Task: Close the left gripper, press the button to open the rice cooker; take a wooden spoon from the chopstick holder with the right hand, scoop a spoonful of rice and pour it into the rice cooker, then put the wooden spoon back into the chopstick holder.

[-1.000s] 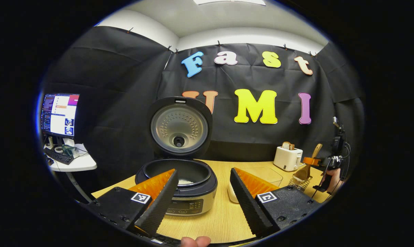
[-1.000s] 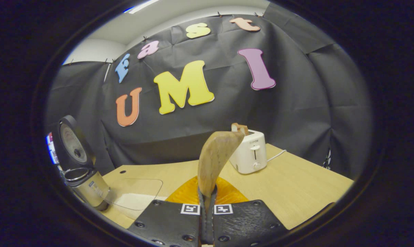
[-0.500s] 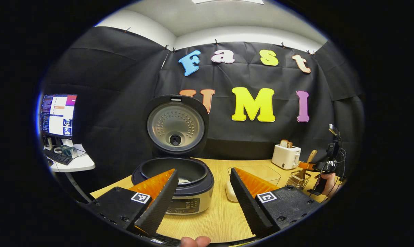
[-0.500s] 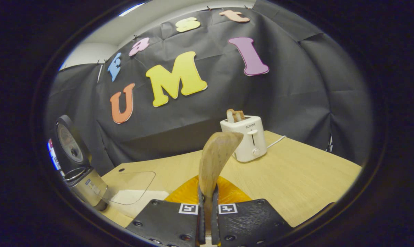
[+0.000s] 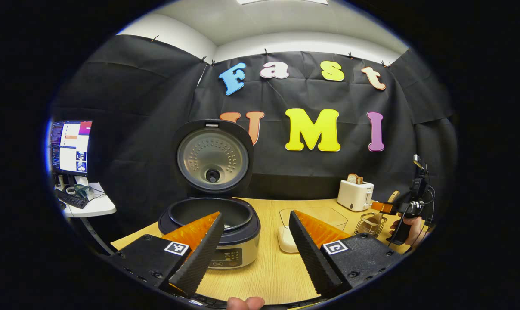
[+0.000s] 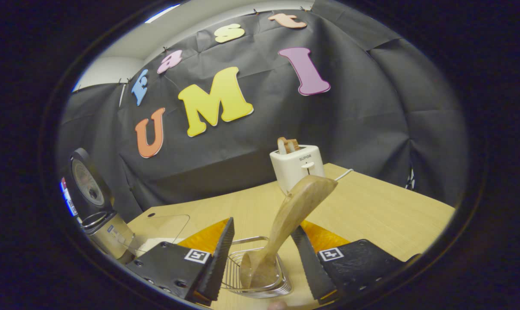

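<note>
The wooden table (image 5: 268, 275) carried every item and ran from the near edge to the black booth wall at the far side. The rice cooker (image 5: 210, 224) stood at the left of the table with its lid (image 5: 212, 156) raised upright and the dark inner pot exposed; a small patch of white rice lay in the bottom of the pot. To the right of the cooker stood a clear container (image 5: 311, 219) holding rice, and farther right, near the wall, a white toaster (image 5: 355, 195) with a slice of bread in its slot. A monitor (image 5: 69, 146) stood on a separate side desk at the far left. The left gripper (image 5: 253, 245) hovered near the front of the cooker with its fingers spread apart and nothing between them. The right gripper (image 6: 262, 258) was likewise released, its two fingers set wide on either side of the chopstick holder (image 6: 253, 275), a wire basket at the right end of the table. The wooden spoon (image 6: 286, 224) stood in that holder, bowl end down and handle leaning up toward the toaster, between the fingers; contact with the right finger could not be determined. In the left gripper view, a hand (image 5: 408, 228) held the right gripper beside the holder.
</note>
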